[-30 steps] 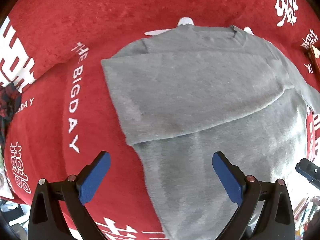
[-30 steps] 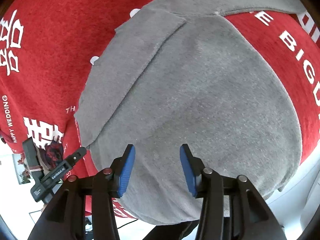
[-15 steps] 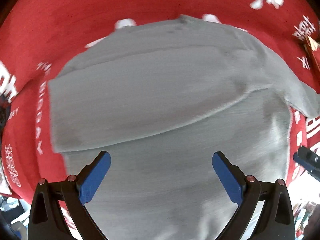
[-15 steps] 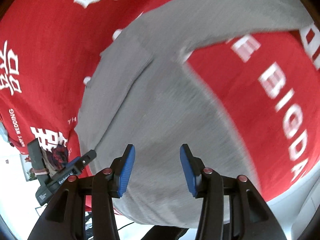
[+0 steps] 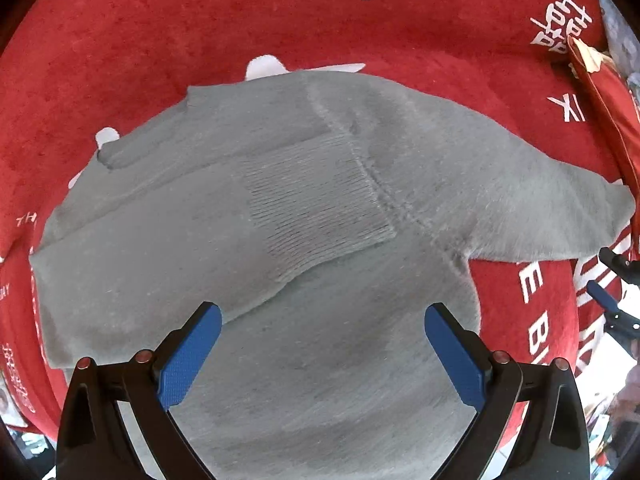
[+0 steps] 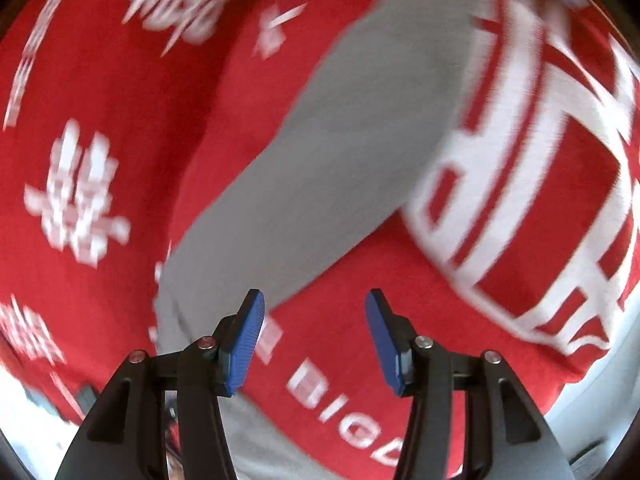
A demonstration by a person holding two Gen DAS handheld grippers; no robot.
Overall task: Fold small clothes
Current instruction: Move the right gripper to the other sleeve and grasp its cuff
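Both hands have swept sideways across the red cloth (image 5: 160, 32) since a moment ago: the left tongs (image 5: 322, 344), which hung over the sweater's near left edge, now hang over its middle, and the right tongs (image 6: 314, 340) have slid off the sweater's body onto bare red cloth beside the outstretched sleeve (image 6: 320, 152). The grey sweater (image 5: 320, 360) lies flat on that cloth, which covers the table and carries white lettering and characters. One sleeve is folded across the chest, its ribbed cuff (image 5: 316, 196) resting near the centre of the garment; the other sleeve runs out towards the right edge of the table. The left tongs point straight down with their blue pads (image 5: 188, 360) wide apart and nothing between them, clear of the fabric. The right tongs are tilted and their jaws are opening, with only red cloth and white print showing in the gap; the sleeve passes just left of the left pad (image 6: 244, 344). The right view is smeared with motion.
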